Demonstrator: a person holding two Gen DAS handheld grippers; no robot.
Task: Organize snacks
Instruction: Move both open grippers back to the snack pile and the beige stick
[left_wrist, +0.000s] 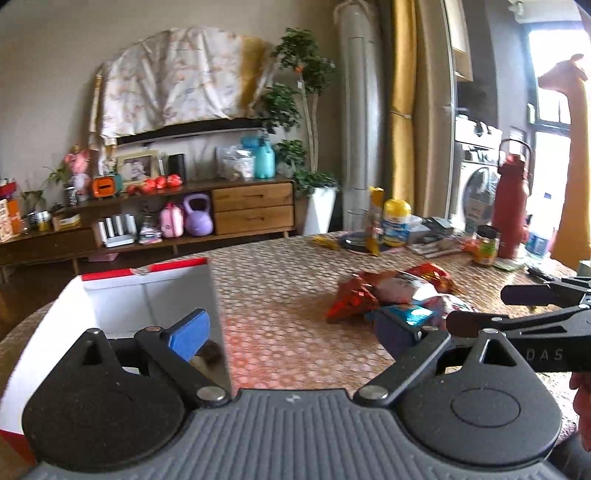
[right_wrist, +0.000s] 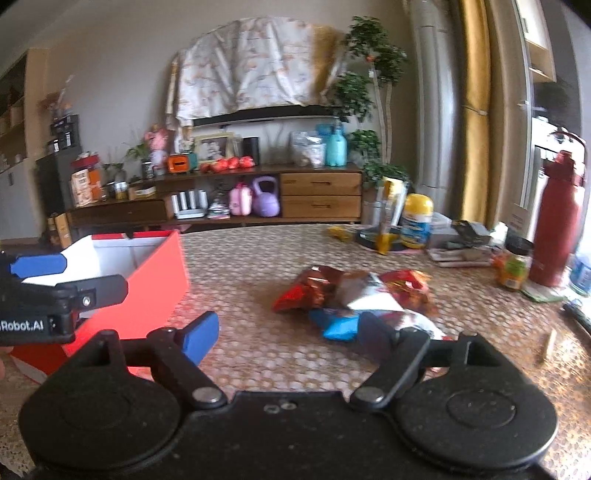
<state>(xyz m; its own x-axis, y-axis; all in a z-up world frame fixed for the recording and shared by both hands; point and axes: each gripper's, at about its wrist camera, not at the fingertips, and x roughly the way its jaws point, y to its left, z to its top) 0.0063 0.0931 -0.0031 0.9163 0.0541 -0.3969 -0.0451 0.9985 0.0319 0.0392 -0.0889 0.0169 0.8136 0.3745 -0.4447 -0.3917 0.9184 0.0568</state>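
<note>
A pile of crinkled red and white snack packets (left_wrist: 399, 291) (right_wrist: 351, 291) lies mid-table, with a blue packet (left_wrist: 413, 314) (right_wrist: 340, 326) at its near edge. To the left stands an open box (left_wrist: 147, 295) (right_wrist: 155, 280), red outside and white inside; something dark shows low inside it. My left gripper (left_wrist: 291, 332) (right_wrist: 79, 275) is open, its left finger over the box's corner and nothing between the pads. My right gripper (right_wrist: 290, 334) (left_wrist: 478, 308) is open too, empty, its right finger just before the blue packet.
The patterned tablecloth (right_wrist: 258, 258) covers the table. At the far right stand a red bottle (left_wrist: 511, 206) (right_wrist: 557, 221), a small jar (left_wrist: 487, 245) (right_wrist: 515, 266), a yellow-lidded tub (left_wrist: 397, 221) (right_wrist: 417, 221) and flat clutter. A small wooden piece (right_wrist: 546, 347) lies near right.
</note>
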